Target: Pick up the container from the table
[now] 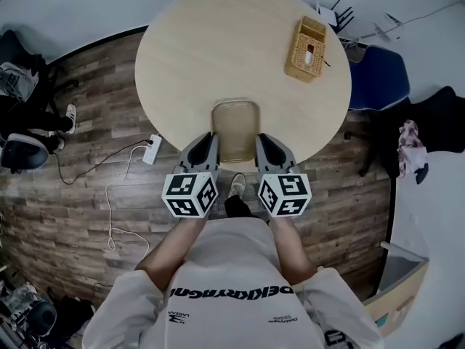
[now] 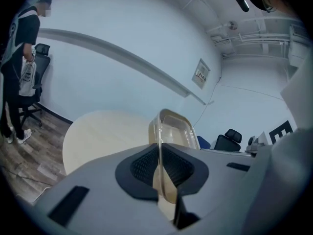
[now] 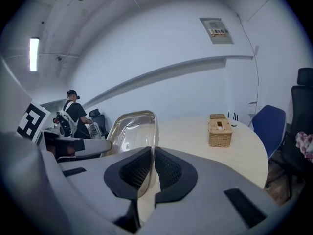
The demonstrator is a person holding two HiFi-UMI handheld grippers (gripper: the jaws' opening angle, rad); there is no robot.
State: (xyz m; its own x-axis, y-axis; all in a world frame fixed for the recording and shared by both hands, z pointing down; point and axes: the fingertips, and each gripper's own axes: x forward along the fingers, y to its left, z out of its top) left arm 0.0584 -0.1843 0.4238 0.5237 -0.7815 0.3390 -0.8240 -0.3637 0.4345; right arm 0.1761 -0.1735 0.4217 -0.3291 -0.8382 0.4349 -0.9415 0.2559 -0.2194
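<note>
A clear rectangular plastic container [image 1: 235, 128] hangs at the near edge of the round table [image 1: 218, 42], held up from both sides. My left gripper [image 1: 205, 145] is shut on its left rim, which shows edge-on between the dark pads [image 2: 145, 166] in the left gripper view. My right gripper [image 1: 264, 145] is shut on the right rim of the container [image 3: 131, 131]. In both gripper views the container [image 2: 174, 131] rises tilted above the tabletop.
A wicker tissue box [image 1: 306, 49] stands on the table's far right. A blue chair [image 1: 378, 77] and a dark chair with cloth sit right of the table. A power strip [image 1: 152, 150] and cables lie on the wood floor. A person [image 2: 19, 77] stands at the left wall.
</note>
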